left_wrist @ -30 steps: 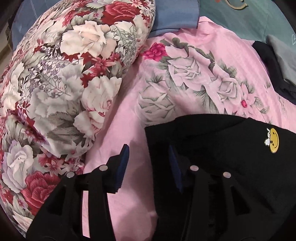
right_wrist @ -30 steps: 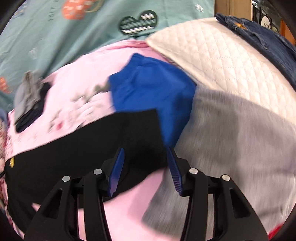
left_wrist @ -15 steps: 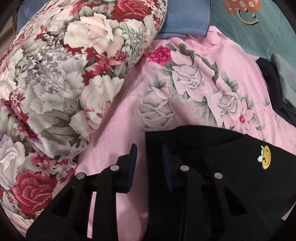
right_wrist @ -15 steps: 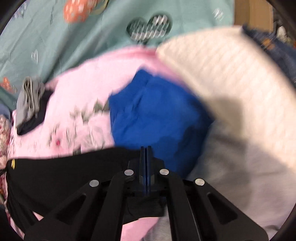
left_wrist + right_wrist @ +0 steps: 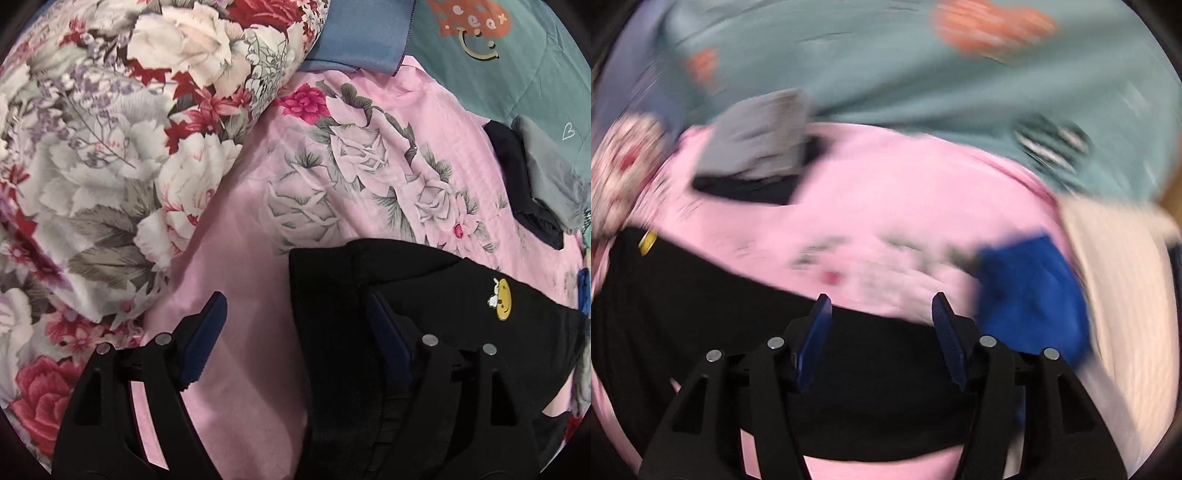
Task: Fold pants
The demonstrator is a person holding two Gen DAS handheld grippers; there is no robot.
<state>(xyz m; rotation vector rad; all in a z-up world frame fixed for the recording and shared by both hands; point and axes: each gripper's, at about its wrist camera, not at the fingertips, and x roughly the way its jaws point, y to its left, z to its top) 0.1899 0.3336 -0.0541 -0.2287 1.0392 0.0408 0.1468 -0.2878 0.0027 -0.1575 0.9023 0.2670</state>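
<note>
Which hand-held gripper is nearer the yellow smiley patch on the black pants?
Left. The left hand-held gripper is open beside the yellow smiley patch at that end of the black pants; the right hand-held gripper is open over their far end.

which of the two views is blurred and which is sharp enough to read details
Right wrist view: heavy motion smear, the blue garment and black pants have soft edges. Left wrist view: sharp, the yellow smiley patch on the pants and the floral pillow print read clearly; fisheye bends the edges in both.
</note>
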